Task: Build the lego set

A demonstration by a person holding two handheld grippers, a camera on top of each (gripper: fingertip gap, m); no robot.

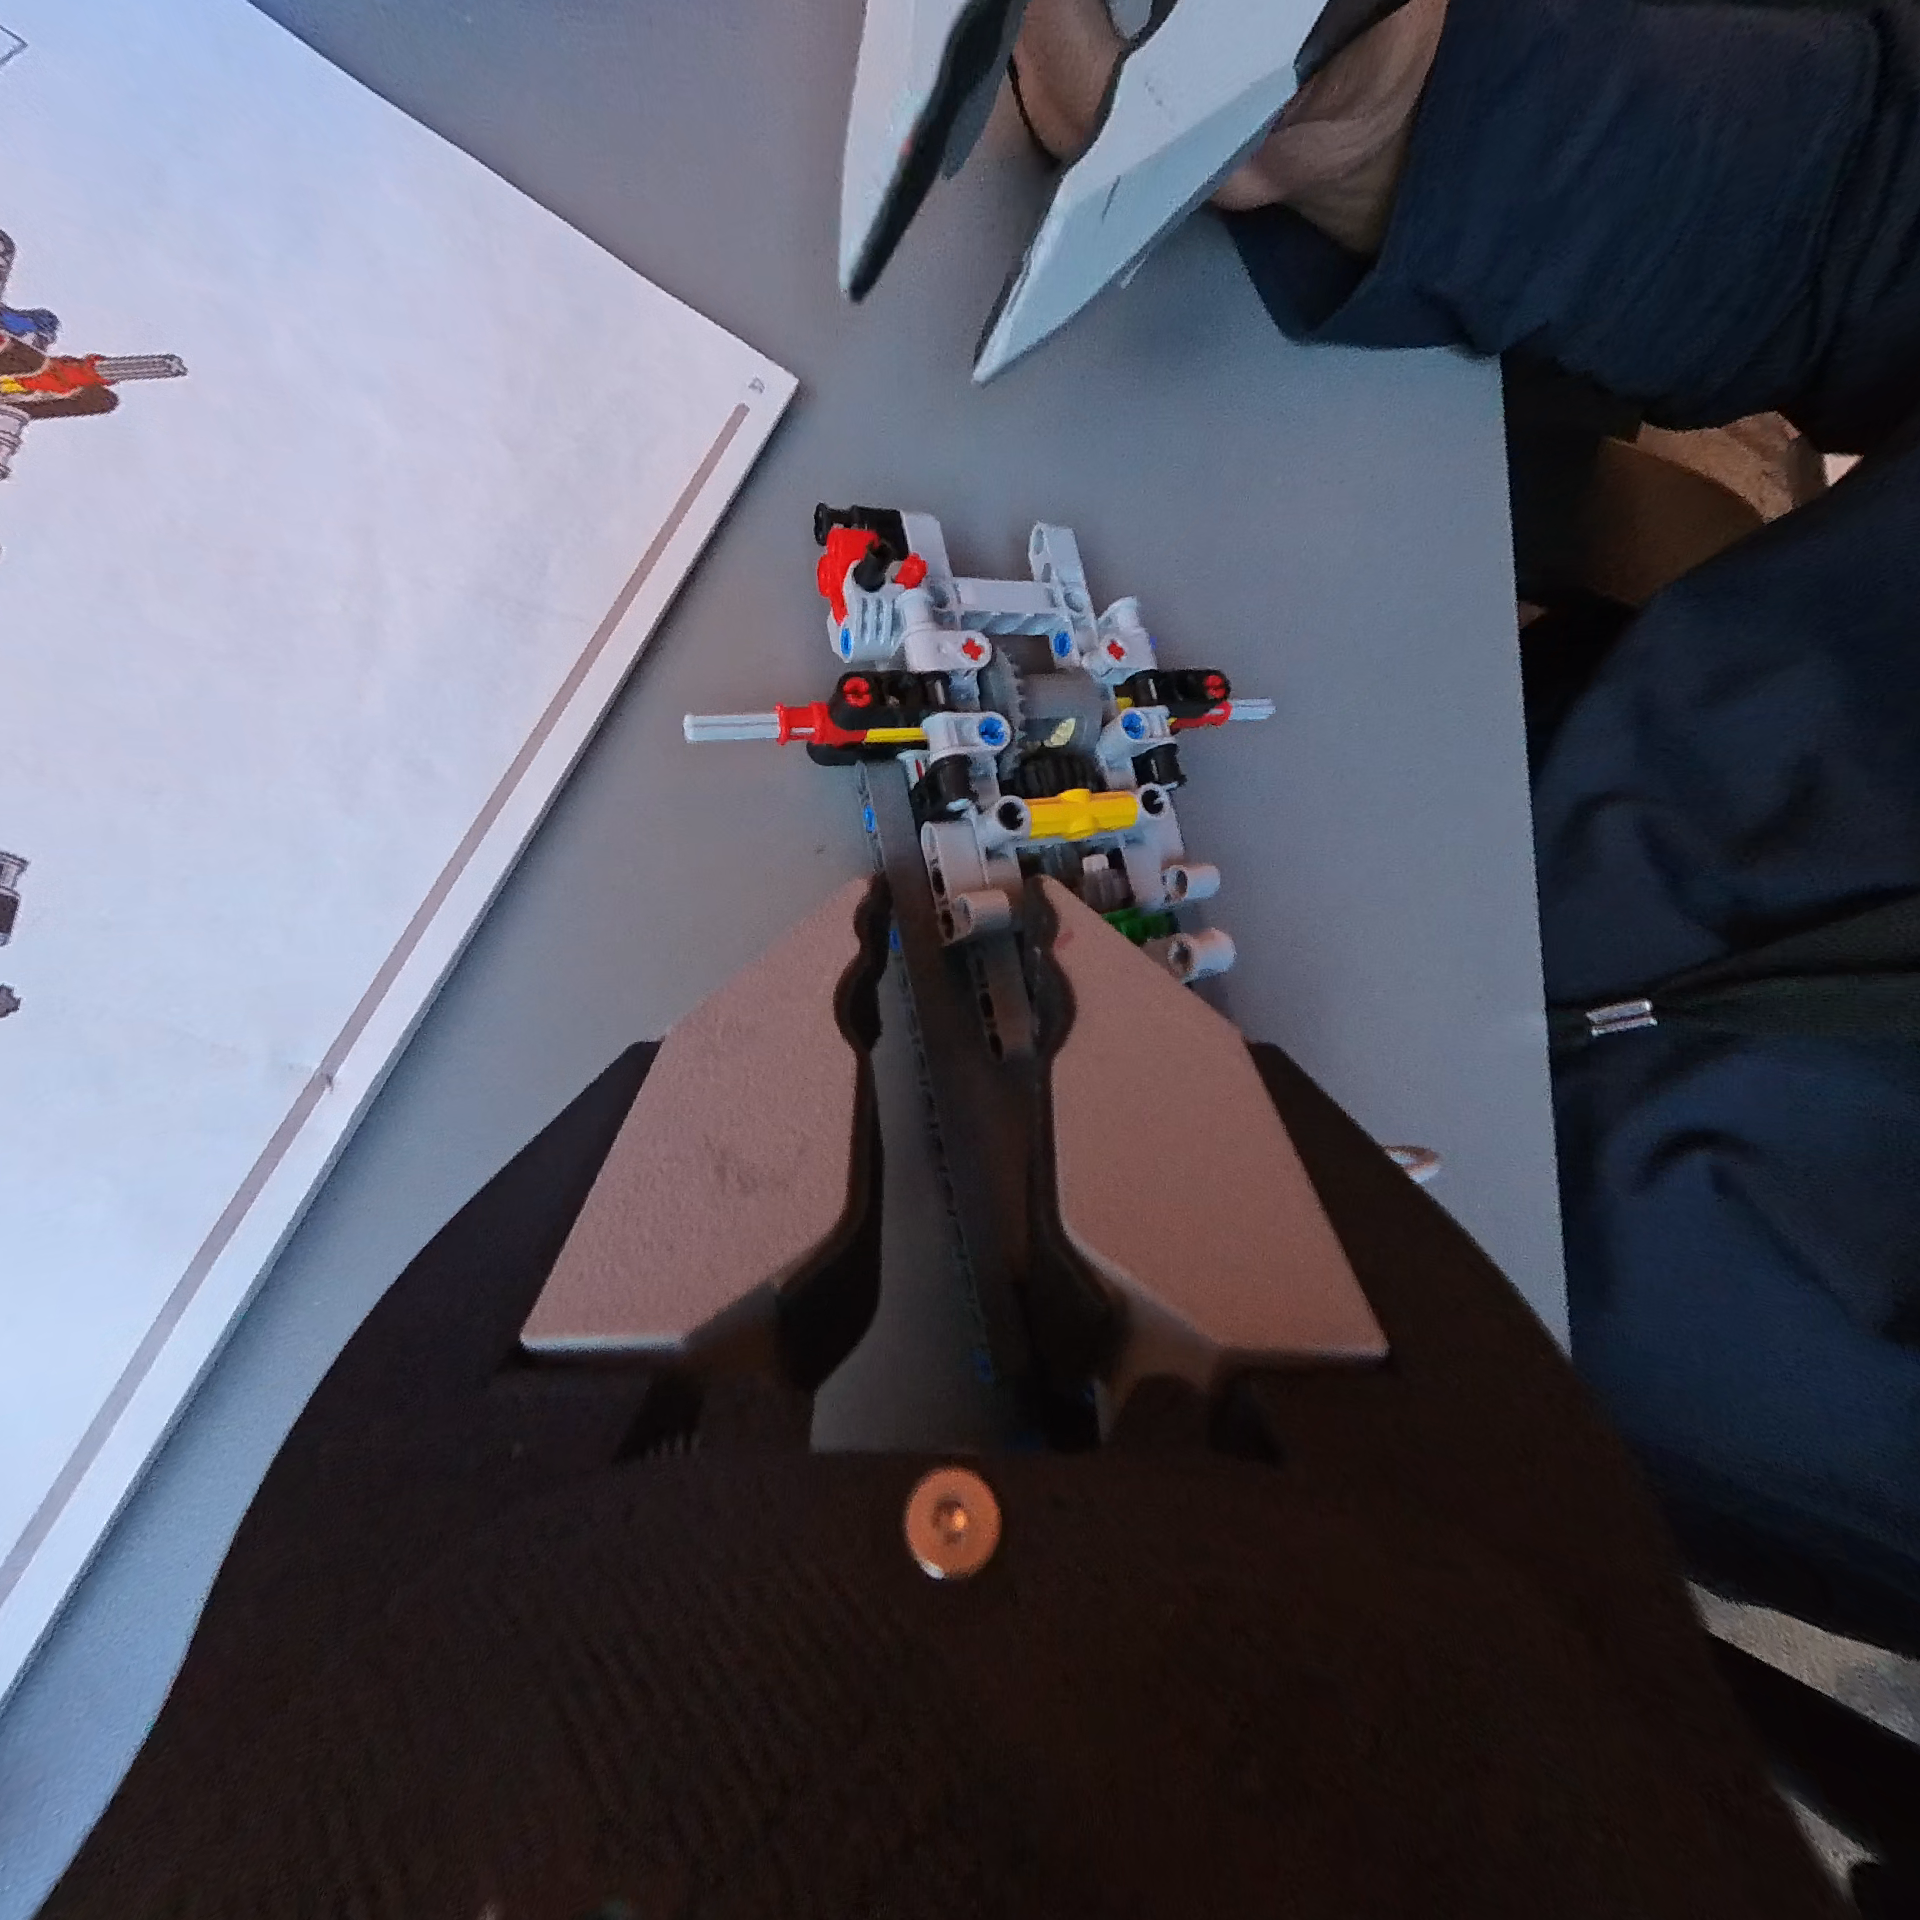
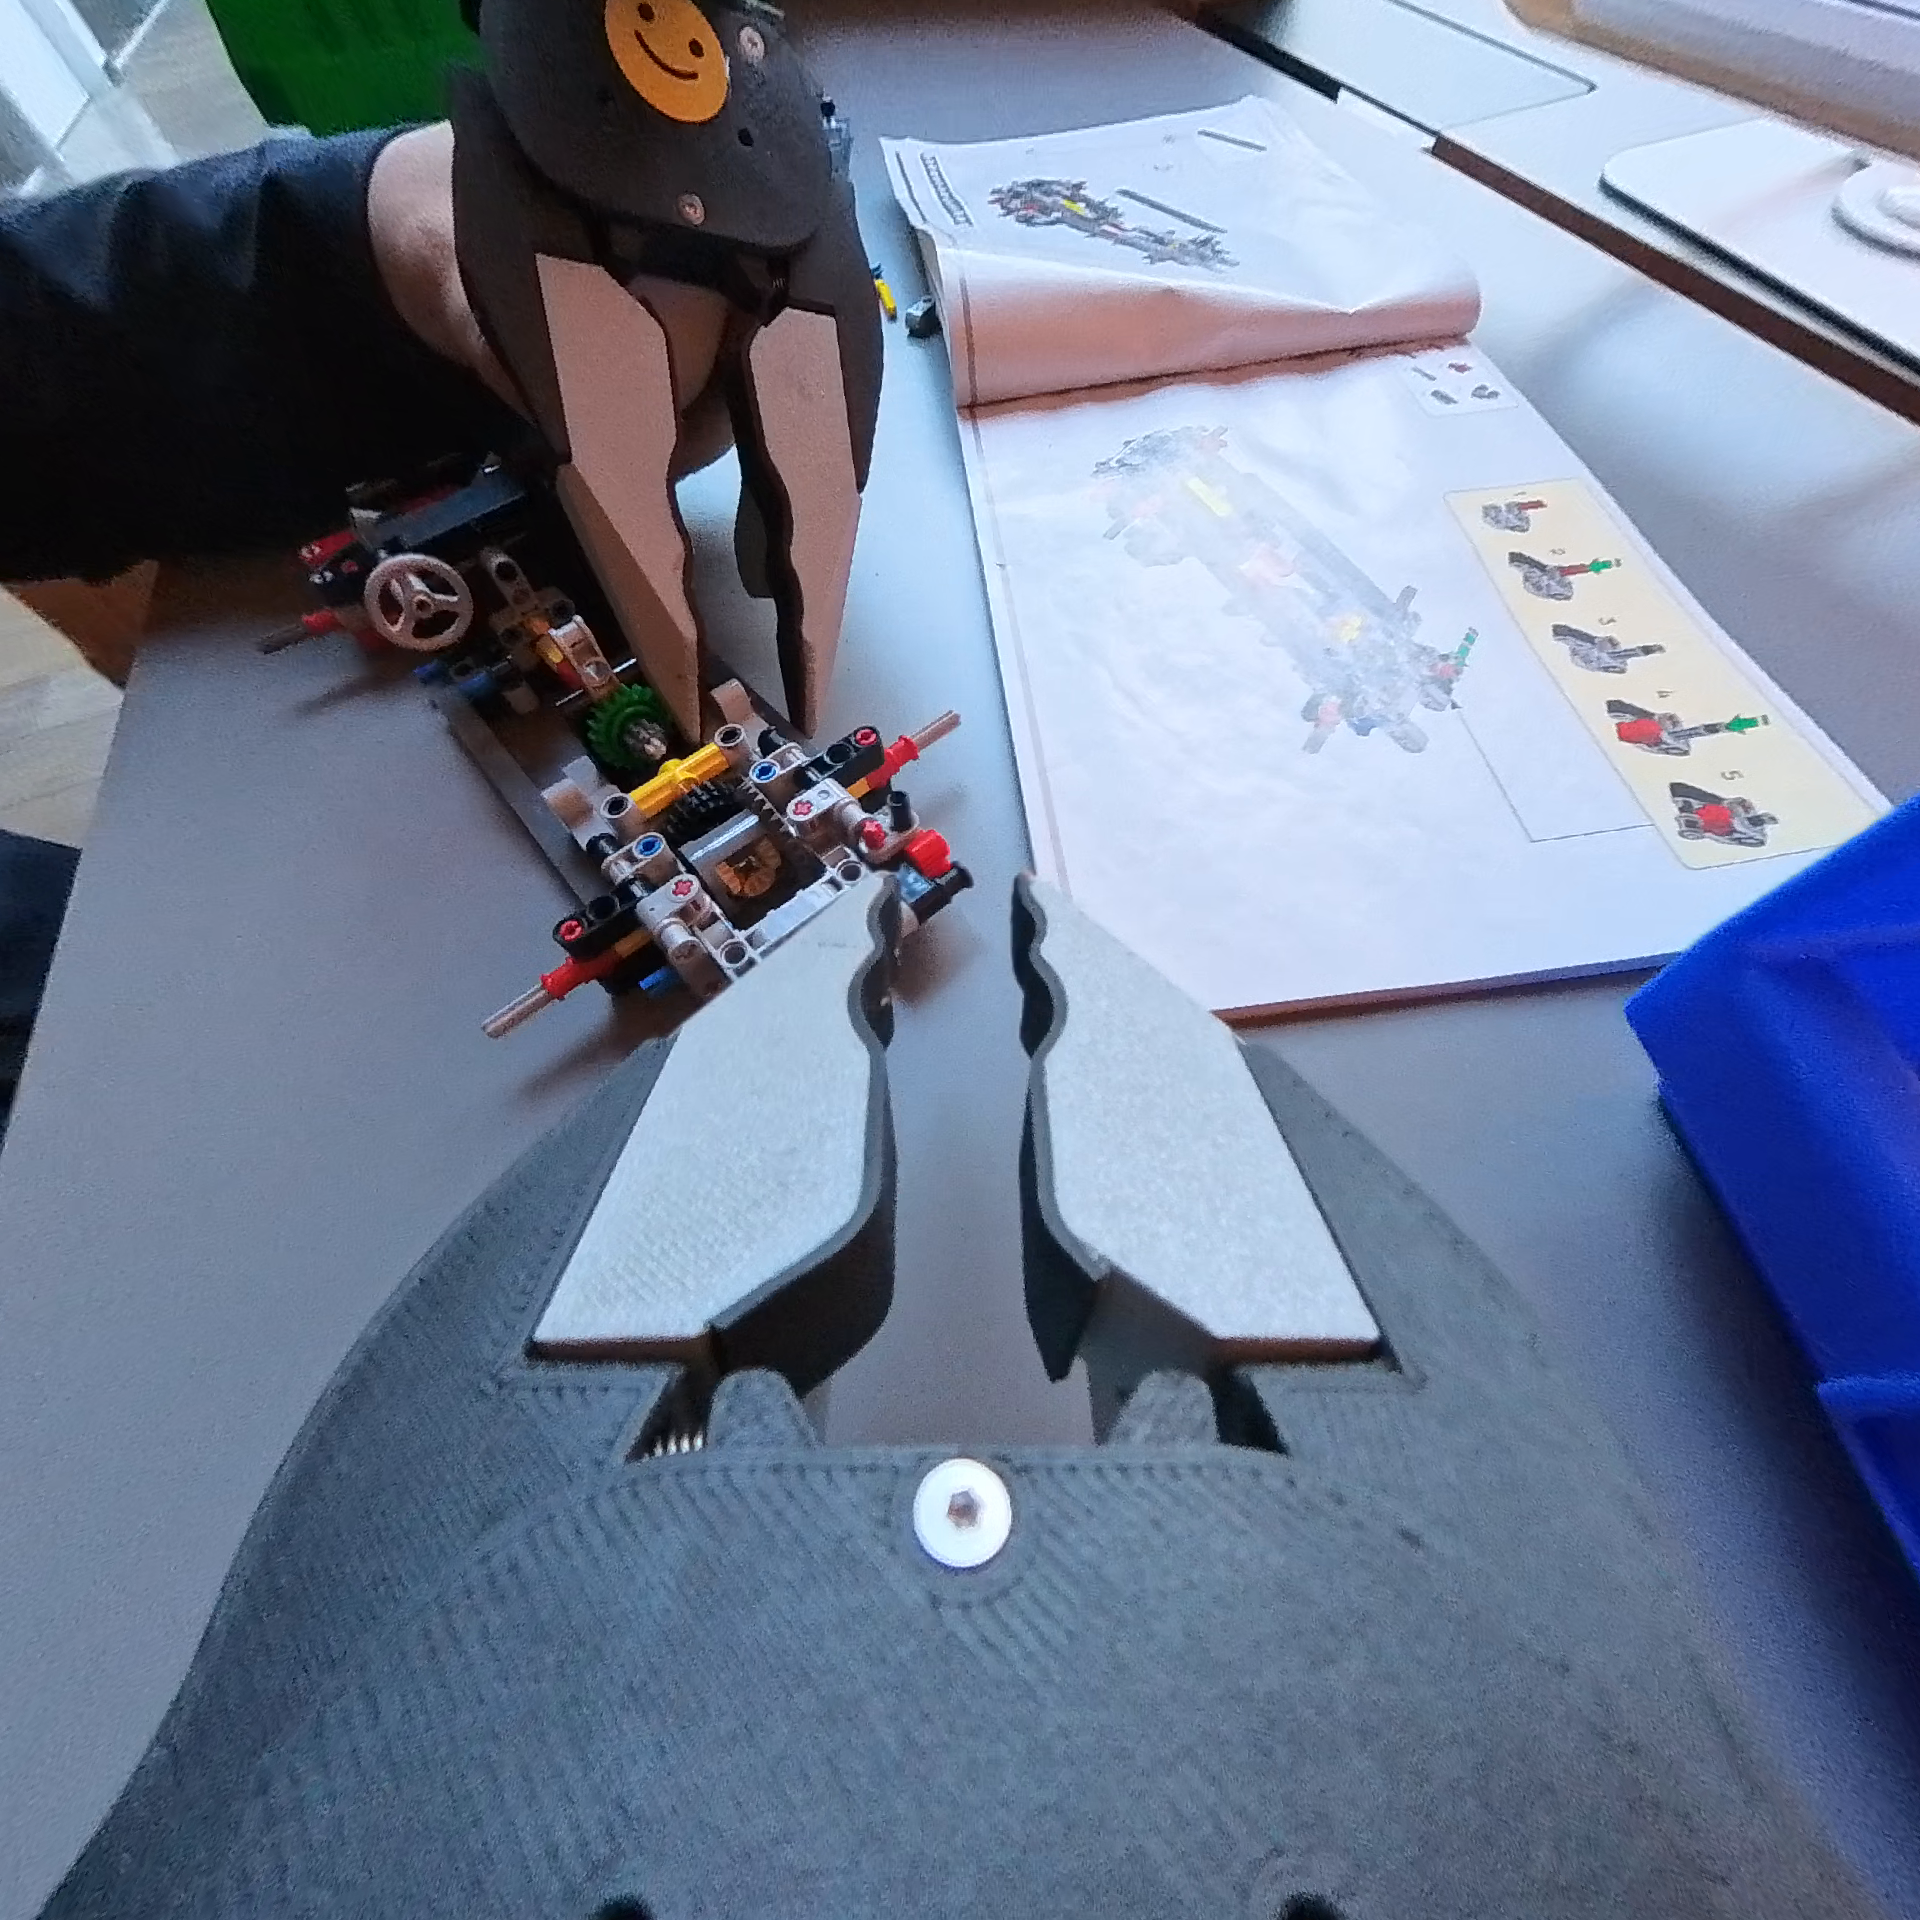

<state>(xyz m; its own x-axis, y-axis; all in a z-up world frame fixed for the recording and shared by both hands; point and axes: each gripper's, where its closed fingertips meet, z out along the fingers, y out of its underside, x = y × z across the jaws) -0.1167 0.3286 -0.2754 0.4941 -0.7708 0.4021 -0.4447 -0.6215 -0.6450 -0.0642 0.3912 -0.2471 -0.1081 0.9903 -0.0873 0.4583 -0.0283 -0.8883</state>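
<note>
The left gripper (image 1: 961,914) is clamping the brick-built chassis's (image 1: 1029,727) dark beams; the right gripper (image 2: 951,904) (jaws parted, gripping nothing) is hovering beside it.

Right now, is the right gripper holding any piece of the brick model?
No: in the right wrist view the right gripper has bare table between its fingertips, just beside the brick model.

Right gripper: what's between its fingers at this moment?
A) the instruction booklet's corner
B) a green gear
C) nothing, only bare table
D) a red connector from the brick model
C: the right gripper has an open gap showing only grey table, just beside the brick model's end and short of the instruction booklet.
</note>
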